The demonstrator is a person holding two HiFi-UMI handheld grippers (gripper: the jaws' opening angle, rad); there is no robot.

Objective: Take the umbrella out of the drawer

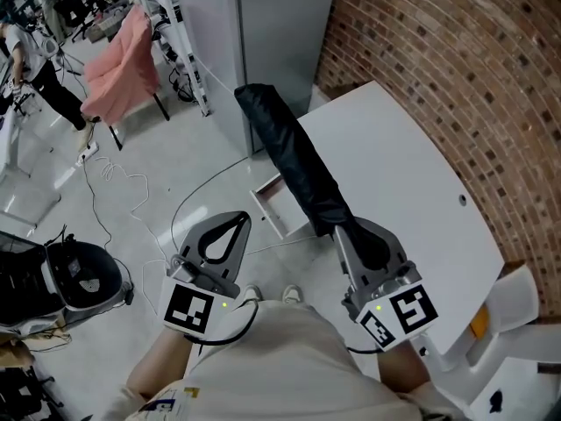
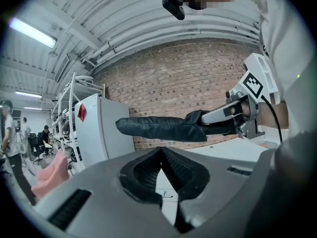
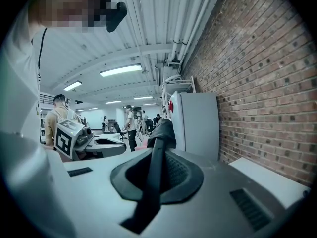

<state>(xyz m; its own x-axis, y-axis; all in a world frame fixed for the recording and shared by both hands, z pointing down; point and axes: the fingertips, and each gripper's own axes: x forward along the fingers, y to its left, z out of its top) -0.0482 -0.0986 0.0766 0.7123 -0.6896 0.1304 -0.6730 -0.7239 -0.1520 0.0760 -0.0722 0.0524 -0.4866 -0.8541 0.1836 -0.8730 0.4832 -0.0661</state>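
Observation:
A black folded umbrella juts forward, high above the open white drawer. My right gripper is shut on its handle end, and the wrapped canopy reaches out past the jaws. In the right gripper view the umbrella's shaft runs between the pads of the right gripper. My left gripper hangs to the left of the drawer, shut with nothing in it. The left gripper view shows the left gripper with its tips touching, and the umbrella lying level behind them, with the right gripper on it.
The drawer belongs to a white table set against a brick wall. A tall grey cabinet stands beyond it. A chair draped in pink cloth, cables on the floor and a person are at the far left.

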